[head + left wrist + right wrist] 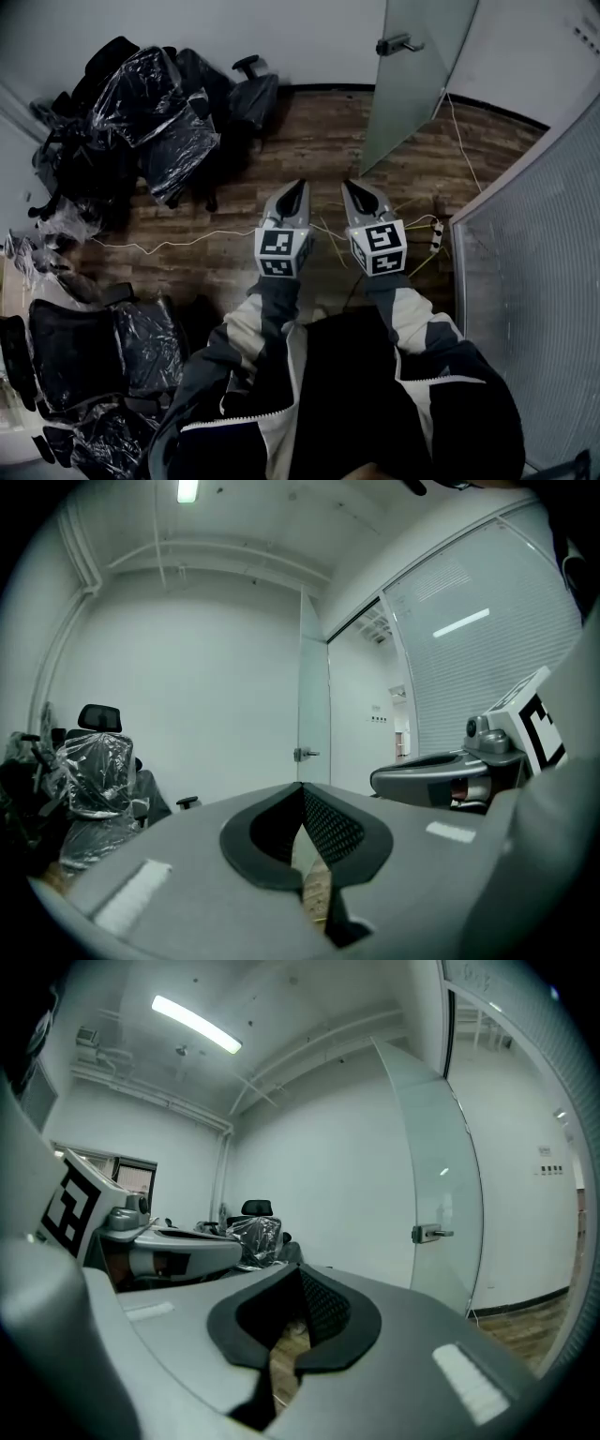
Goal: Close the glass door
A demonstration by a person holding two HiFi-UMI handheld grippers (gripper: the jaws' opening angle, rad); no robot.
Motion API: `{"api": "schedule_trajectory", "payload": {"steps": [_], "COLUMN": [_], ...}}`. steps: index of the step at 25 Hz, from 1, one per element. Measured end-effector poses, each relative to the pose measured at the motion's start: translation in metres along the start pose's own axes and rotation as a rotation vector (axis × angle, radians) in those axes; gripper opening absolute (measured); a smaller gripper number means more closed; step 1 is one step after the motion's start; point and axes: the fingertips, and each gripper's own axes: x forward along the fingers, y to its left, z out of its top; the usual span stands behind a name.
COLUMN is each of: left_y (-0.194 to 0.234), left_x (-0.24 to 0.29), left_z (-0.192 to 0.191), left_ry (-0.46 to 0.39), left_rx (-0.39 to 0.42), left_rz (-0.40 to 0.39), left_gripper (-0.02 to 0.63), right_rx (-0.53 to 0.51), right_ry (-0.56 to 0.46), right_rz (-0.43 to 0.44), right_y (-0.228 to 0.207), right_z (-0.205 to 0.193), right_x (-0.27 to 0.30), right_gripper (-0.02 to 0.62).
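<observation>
The door (pixel 412 94) is a frosted glass pane with a metal handle (pixel 398 43), standing ajar. The left gripper (pixel 298 185) and right gripper (pixel 349 185) have their jaws pressed together, empty.

- Plastic-wrapped office chairs (pixel 155 112) piled at upper left.
- More wrapped chairs (pixel 94 366) at lower left.
- White cable (pixel 169 244) lying across the wooden floor (pixel 309 141), mid-frame.
- Power strip (pixel 436 236) right of centre, beside the blinds-covered wall (pixel 534 281).

Glass door (pixel 412 84) stands ahead, right of centre, well apart from both grippers. Wrapped office chairs (pixel 150 112) piled far left, more chairs (pixel 94 361) near left. Partition wall (pixel 534 272) along right. Power strip (pixel 436 236) on floor (pixel 309 141) beside partition, right of right gripper (pixel 349 185); left gripper (pixel 300 185) just beside it.
</observation>
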Motion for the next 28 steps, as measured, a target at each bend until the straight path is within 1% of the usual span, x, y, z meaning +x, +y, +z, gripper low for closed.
{"api": "schedule_trajectory", "payload": {"steps": [7,9,11,14,18,21,25,28], "left_y": [0.077,0.093,0.109,0.136,0.173,0.189,0.201,0.216], "left_x": [0.069,0.092,0.116,0.163,0.237,0.292,0.351,0.390], "left_z": [0.006,0.002,-0.003,-0.006,-0.002,0.010,0.023,0.026], "left_ry": [-0.017,-0.013,-0.005,0.009,0.027,0.013,0.001,-0.004], "left_rx": [-0.014,-0.018,-0.025,-0.031,-0.046,-0.047,-0.036,-0.046], "left_rz": [0.007,0.003,0.005,0.015,0.028,0.022,-0.015,-0.040], "left_gripper": [0.003,0.003,0.003,0.003,0.003,0.003,0.003,0.003], "right_rx": [-0.001,-0.005,0.004,0.023,0.027,0.023,0.031,0.030], "right_ry": [0.011,-0.002,0.003,0.016,0.017,0.012,0.008,0.016], "right_rz": [-0.048,-0.064,-0.059,-0.053,-0.046,-0.048,-0.087,-0.117], "right_y": [-0.039,-0.053,-0.067,-0.098,-0.149,-0.187,-0.230,-0.256], "right_z": [0.007,0.010,0.007,0.006,0.020,0.031,0.041,0.042], "right_x": [0.086,0.111,0.141,0.191,0.260,0.305,0.347,0.376], "right_gripper": [0.005,0.005,0.005,0.005,0.005,0.005,0.005,0.005]}}
